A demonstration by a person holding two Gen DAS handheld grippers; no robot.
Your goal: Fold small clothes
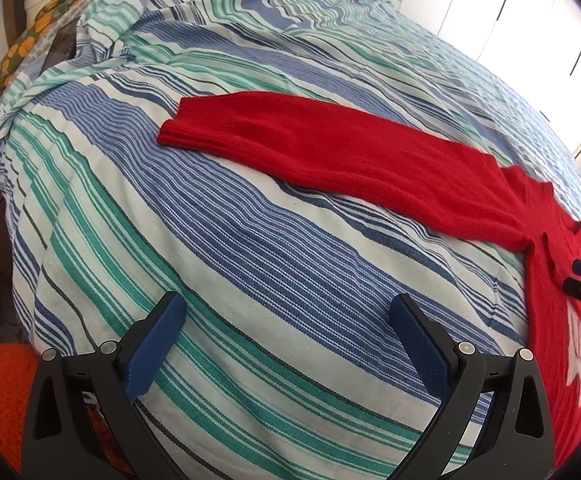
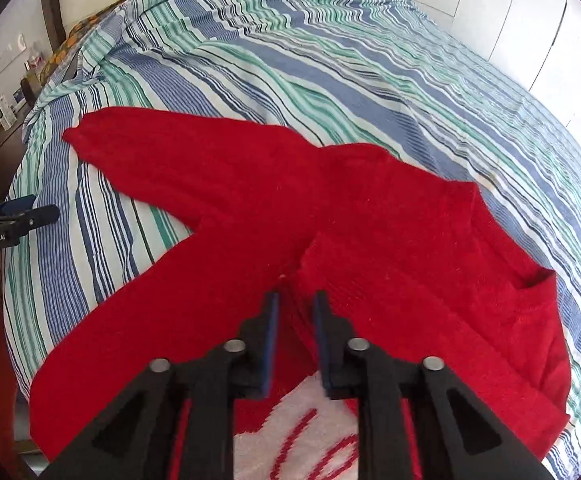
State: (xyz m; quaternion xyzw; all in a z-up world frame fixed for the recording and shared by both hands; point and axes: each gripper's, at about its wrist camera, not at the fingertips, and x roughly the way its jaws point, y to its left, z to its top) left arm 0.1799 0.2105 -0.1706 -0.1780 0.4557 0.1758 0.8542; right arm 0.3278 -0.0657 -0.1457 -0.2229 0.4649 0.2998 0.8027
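One white sweater [image 2: 226, 184] patch, right-wrist only.

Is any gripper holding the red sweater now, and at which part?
No. The left gripper is open over the striped bedcover; the right gripper is open above the red sweater.

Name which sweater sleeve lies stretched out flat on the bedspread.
The sleeve pointing toward the left tongs; the other sleeve is folded across the sweater's body.
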